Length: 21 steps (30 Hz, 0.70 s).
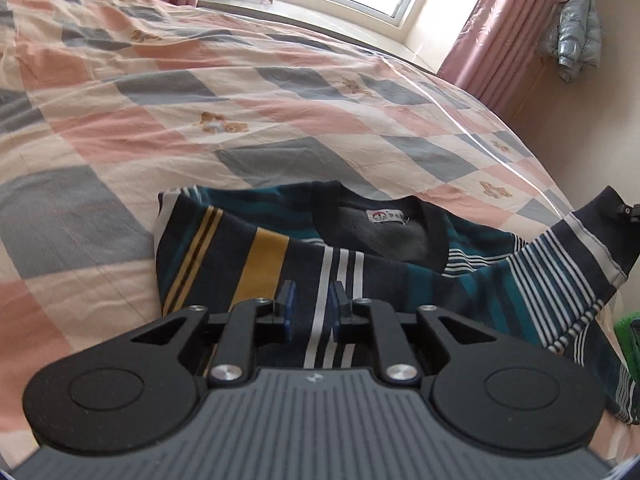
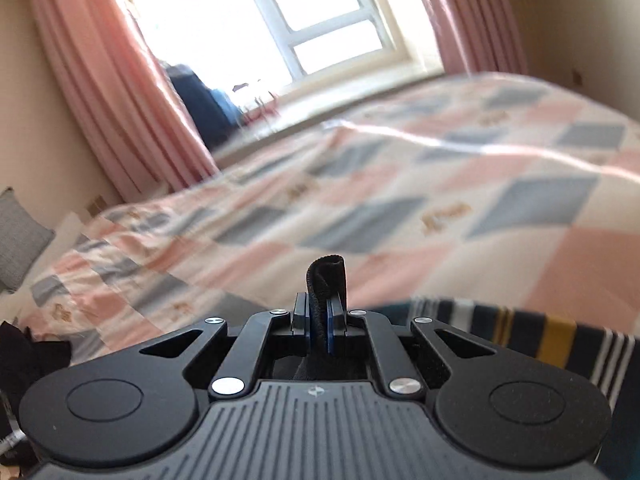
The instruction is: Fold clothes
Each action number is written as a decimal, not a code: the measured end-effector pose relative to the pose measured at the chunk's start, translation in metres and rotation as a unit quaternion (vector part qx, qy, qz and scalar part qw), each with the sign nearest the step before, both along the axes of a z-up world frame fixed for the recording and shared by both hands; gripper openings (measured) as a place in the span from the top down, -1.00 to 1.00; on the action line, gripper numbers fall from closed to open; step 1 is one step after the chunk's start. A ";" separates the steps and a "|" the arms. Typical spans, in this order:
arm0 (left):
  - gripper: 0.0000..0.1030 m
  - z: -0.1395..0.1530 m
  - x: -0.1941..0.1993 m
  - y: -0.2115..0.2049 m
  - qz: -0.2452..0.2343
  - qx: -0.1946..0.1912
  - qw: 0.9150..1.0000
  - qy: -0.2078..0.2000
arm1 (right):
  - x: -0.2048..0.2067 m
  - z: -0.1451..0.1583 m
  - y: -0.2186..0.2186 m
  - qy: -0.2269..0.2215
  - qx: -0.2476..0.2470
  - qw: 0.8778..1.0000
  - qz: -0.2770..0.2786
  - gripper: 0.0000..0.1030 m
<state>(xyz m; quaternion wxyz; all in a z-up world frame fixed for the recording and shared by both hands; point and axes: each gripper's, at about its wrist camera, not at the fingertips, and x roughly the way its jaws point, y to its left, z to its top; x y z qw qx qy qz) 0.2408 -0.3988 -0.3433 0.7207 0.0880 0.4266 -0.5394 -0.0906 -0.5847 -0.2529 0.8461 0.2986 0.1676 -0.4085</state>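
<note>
Sweater (image 1: pixel 360 264), striped navy, teal, white and mustard, lies on the bed (image 1: pixel 200 92) over a checked quilt, neck opening and label facing up. One sleeve (image 1: pixel 580 248) is lifted off to the side, its dark cuff (image 2: pixel 326 276) pinched in the right gripper (image 2: pixel 319 320); jaws there narrow, clamped on the cuff fabric. Left gripper (image 1: pixel 312 316) hangs over the body of the sweater with its jaws a narrow gap apart and nothing gripped between the pads, striped cloth visible below them.

Handling, as a judgement: soft, light knit, limp, no stiffness; it will sag and drag rather than hold shape. Ribbed cuff and neckband look thicker, so better holds than the thin middle. Likely best taken at cuff, shoulder seam or hem corner, with the body pinned flat while the sleeve goes across.
</note>
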 end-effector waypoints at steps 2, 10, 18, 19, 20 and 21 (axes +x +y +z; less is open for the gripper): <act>0.73 -0.013 0.001 0.002 0.013 0.017 1.000 0.017 | -0.004 -0.011 -0.001 0.026 -0.011 1.000 -0.006 0.86; 0.73 -0.028 0.012 0.017 0.052 0.011 0.998 0.046 | -0.032 -0.050 -0.042 0.011 0.081 0.996 -0.020 0.85; 0.73 -0.036 0.014 0.022 0.077 0.012 0.995 0.066 | -0.042 -0.022 -0.033 -0.029 -0.007 0.999 0.044 0.90; 0.73 -0.039 0.012 0.022 0.073 0.015 0.995 0.065 | -0.047 -0.049 -0.046 0.020 0.038 0.999 0.008 0.88; 0.73 -0.040 0.009 0.021 0.066 0.020 0.996 0.059 | -0.054 -0.075 -0.057 0.059 0.079 0.995 -0.021 0.87; 0.73 -0.040 0.007 0.021 0.061 0.022 0.997 0.050 | -0.060 -0.100 -0.068 0.094 0.120 0.987 -0.046 0.87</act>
